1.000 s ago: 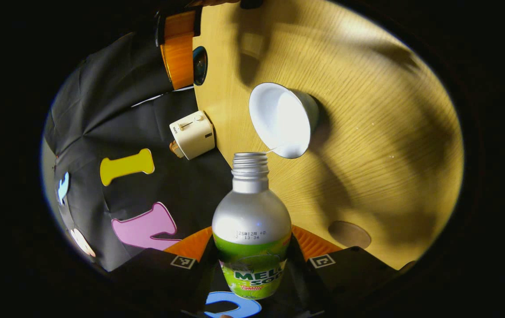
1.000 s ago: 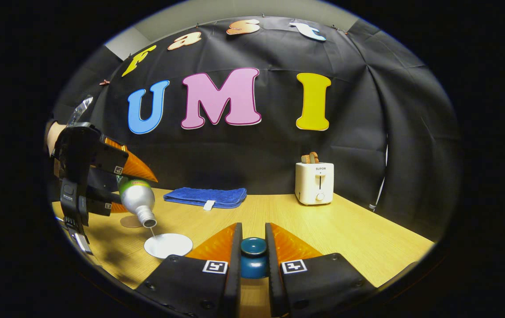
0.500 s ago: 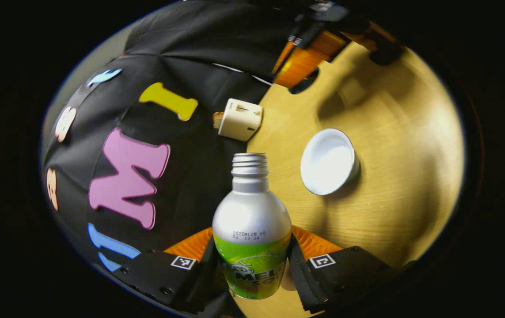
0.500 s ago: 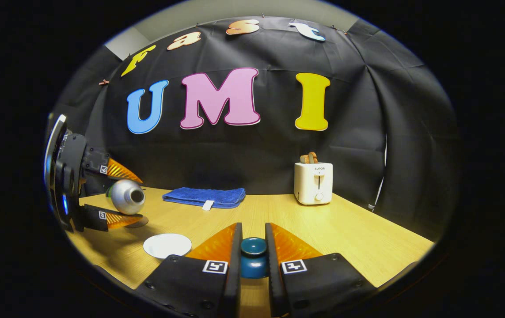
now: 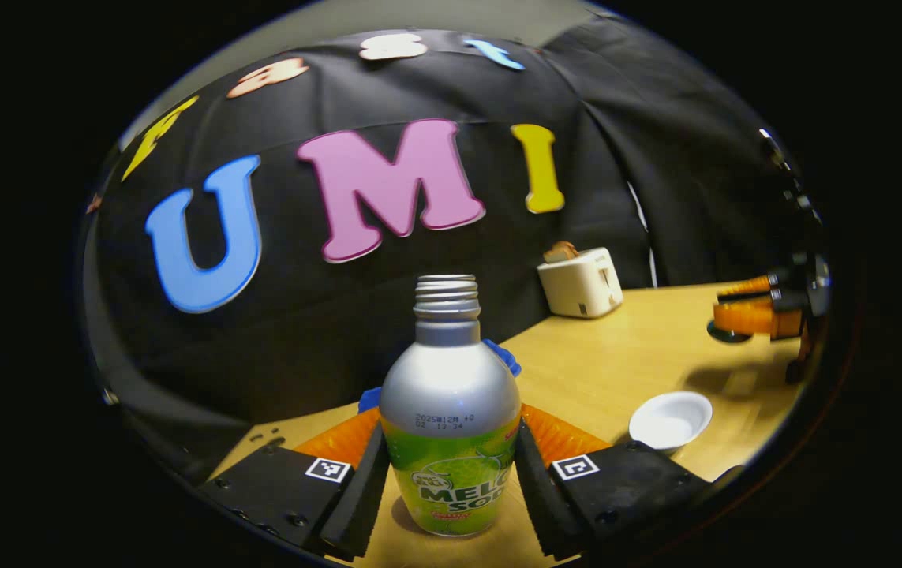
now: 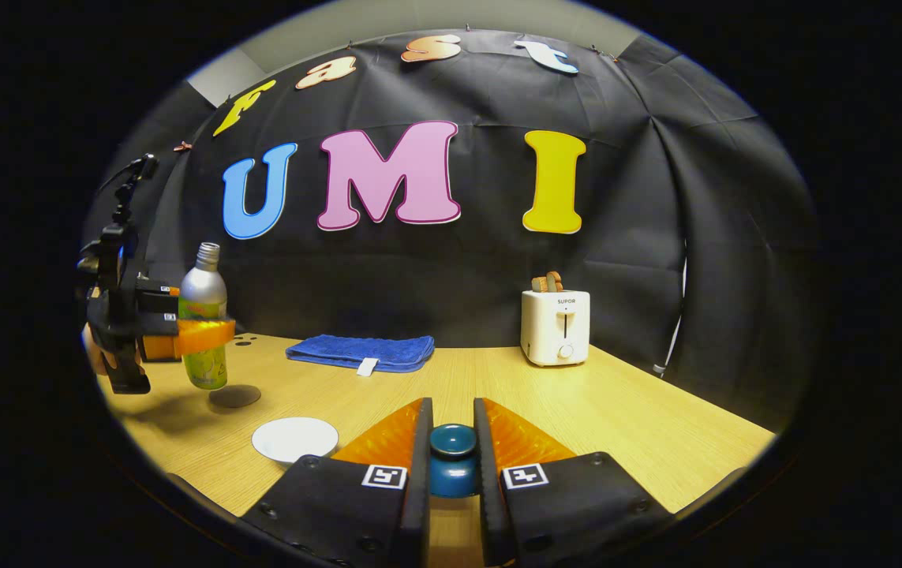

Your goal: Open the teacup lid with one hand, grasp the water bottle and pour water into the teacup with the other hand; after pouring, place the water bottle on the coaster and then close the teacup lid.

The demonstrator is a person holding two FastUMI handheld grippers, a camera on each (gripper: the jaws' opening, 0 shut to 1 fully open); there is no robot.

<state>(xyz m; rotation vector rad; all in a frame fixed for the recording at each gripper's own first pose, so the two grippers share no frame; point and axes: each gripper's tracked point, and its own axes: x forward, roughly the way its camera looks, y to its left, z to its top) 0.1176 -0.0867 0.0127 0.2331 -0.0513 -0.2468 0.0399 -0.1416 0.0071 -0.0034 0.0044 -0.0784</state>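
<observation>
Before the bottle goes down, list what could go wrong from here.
1. The water bottle, uncapped and held upright by the left gripper, hangs beside the coaster, not over it; it could land off-centre or tip and spill.
2. The teacup sits open just next to the coaster; the descent could knock it.
3. The right gripper pinches the lid by its small knob; it may slip.

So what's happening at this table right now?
A person is working two handheld grippers. The left gripper holds a silver and green open water bottle upright, above a round brown coaster on the wooden table. The right gripper is clamped on the dark teal teacup lid, held away from the white teacup, which sits open. A blue folded towel and a cream toaster stand further back.
</observation>
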